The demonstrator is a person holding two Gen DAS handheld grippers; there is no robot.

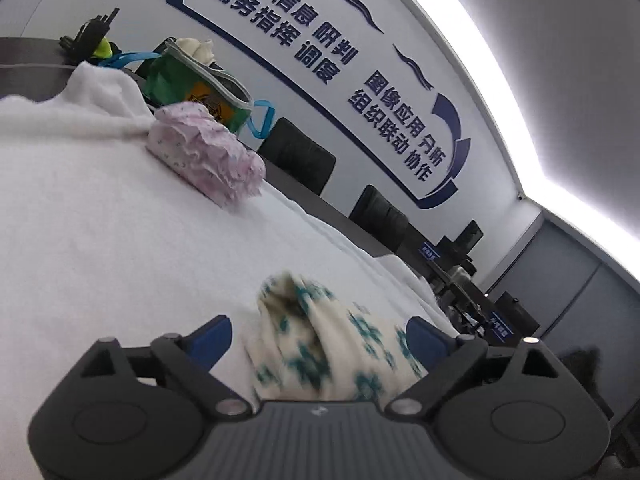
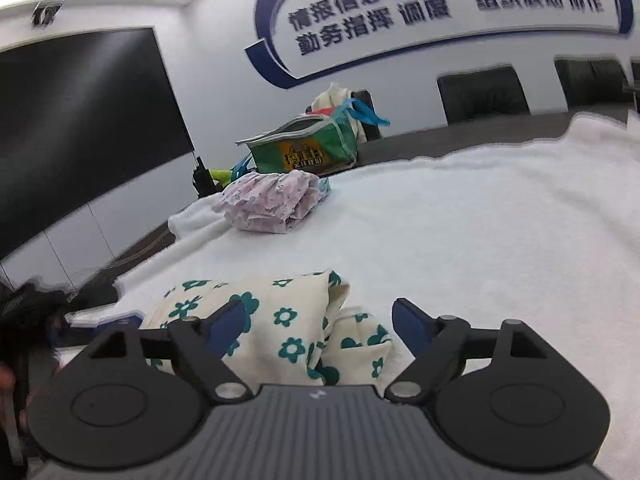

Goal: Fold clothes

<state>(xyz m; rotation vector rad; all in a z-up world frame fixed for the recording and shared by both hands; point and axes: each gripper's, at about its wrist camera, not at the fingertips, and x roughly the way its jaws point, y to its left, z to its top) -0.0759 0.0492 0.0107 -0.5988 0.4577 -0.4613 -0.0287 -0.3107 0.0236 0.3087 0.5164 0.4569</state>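
Observation:
A cream garment with teal flowers [image 1: 320, 348] lies bunched on the white blanket [image 1: 100, 240], between the blue fingertips of my open left gripper [image 1: 318, 334]. It also shows in the right wrist view [image 2: 280, 316], where my right gripper [image 2: 320, 324] is open with the cloth between its fingers. The left fingertip [image 2: 226, 326] lies over the cloth. Neither gripper is closed on it. A folded pink floral garment [image 1: 204, 152] rests farther back on the blanket, also in the right wrist view [image 2: 268, 200].
A green bag [image 2: 304, 148] with clothes in it stands behind the pink garment on the dark table [image 2: 440, 140]. Black chairs [image 2: 480, 92] line the far side. A large dark screen [image 2: 80, 120] fills the left wall. A black radio [image 2: 200, 178] stands near the bag.

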